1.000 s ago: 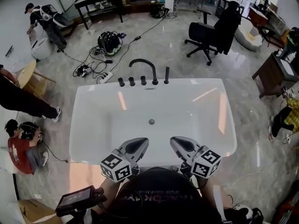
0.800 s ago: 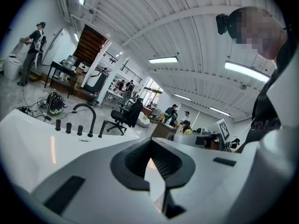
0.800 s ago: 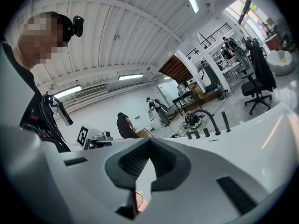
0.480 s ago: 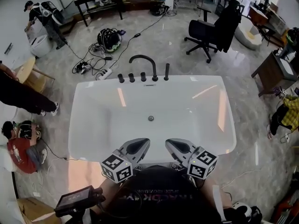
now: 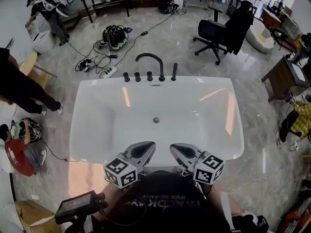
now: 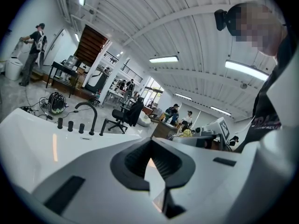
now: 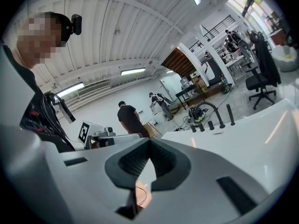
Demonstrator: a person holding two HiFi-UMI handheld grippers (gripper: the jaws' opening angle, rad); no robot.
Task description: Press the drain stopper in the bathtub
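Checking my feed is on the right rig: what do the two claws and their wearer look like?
Left claw and right claw match: pale grey shells, dark ribbed inner lining, each carrying a cube of black-and-white square markers. The person wears a black top with printed lettering.

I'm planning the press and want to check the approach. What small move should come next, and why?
Probably ease the right gripper forward and down toward the stopper. Both it and the left gripper are shut, empty and at the near edge of the tub, while the stopper sits untouched mid-floor, well ahead of them.
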